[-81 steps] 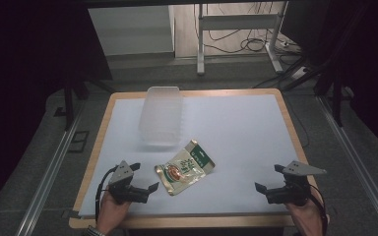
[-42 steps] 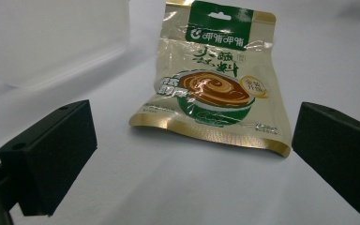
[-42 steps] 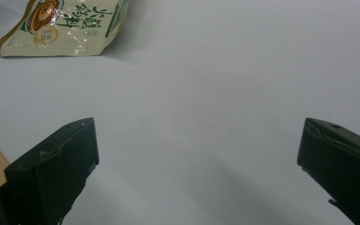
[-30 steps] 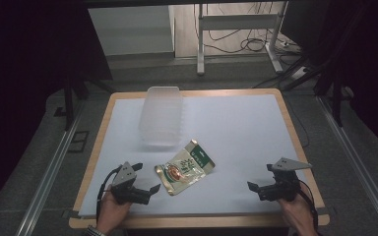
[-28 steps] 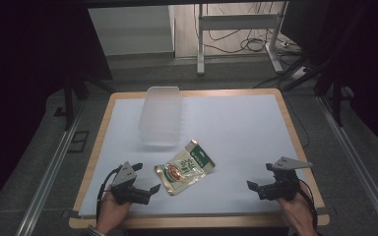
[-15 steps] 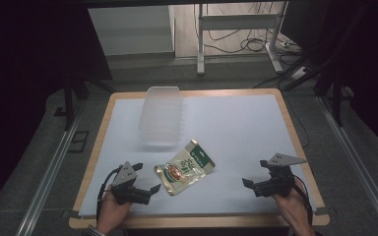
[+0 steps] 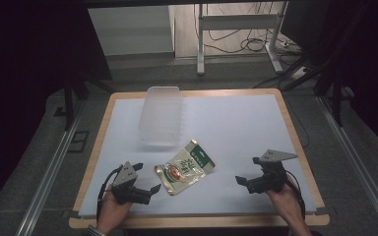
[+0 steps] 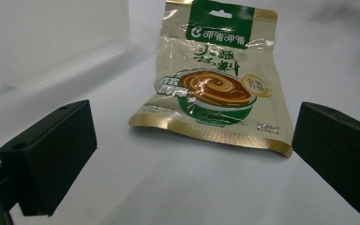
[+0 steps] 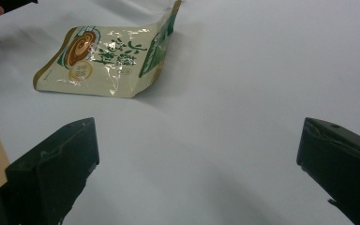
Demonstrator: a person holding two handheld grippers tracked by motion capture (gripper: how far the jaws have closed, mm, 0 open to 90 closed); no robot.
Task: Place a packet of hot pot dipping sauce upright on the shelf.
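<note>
High view: worktop w/ white sheet; person's two hands at near edge, each w/ tongs.
Left tongs: jaws spread wide, empty; just beside pouch's near-left corner, pointing at it.
Pouch: flat on sheet, near-centre, apart from both tongs; long axis runs diagonal, near-left to far-right, green top end far-right.
Tub: clear plastic, behind pouch, close to its far end; can't tell if touching.
Right tongs: jaws also spread, empty; aimed left toward pouch, bare sheet between.
Nearer hand: left, by a clear margin; likely the one to pinch first.
Left gripper view: pouch dead ahead between the jaws, bottom seam nearest.
Change vs 2.7 s ago: right tongs have slid left toward pouch; left tongs, pouch, tub same spot.
</note>
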